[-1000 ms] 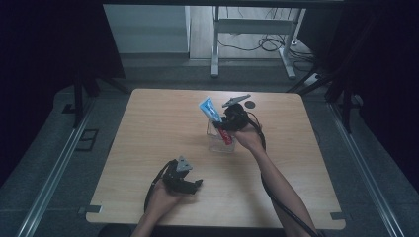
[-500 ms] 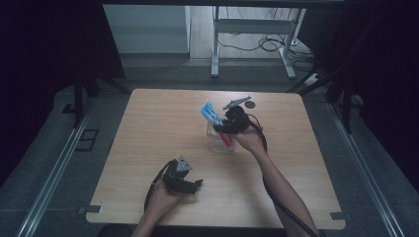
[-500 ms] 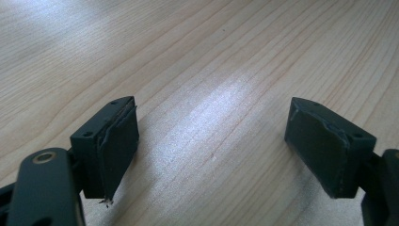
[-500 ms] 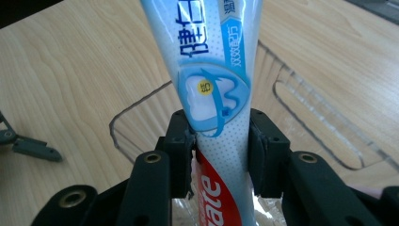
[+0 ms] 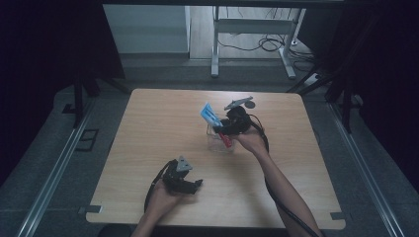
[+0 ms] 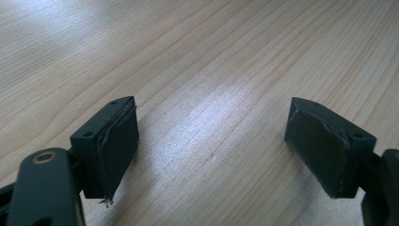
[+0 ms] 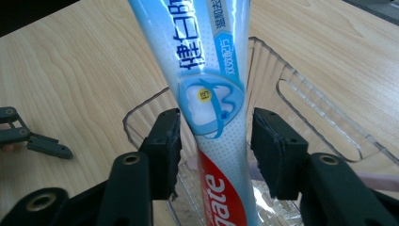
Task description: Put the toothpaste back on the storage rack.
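Upright, toothpaste tube (image 7: 207,108) lettered "gate" (Chinese print above), clear basket (image 7: 301,99), right gripper (image 7: 214,150) jaws just spreading around it, left gripper (image 6: 211,150) jaws wide.

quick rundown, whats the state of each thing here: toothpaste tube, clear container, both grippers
toothpaste tube: standing tilted in the container, between the right gripper's jaws, which show a gap on each side of it.
clear container: upright on the table, holding the tube.
right gripper: jaws have just been opening, off the tube, which stands between them.
left gripper: open, nothing between the jaws, low over bare table.
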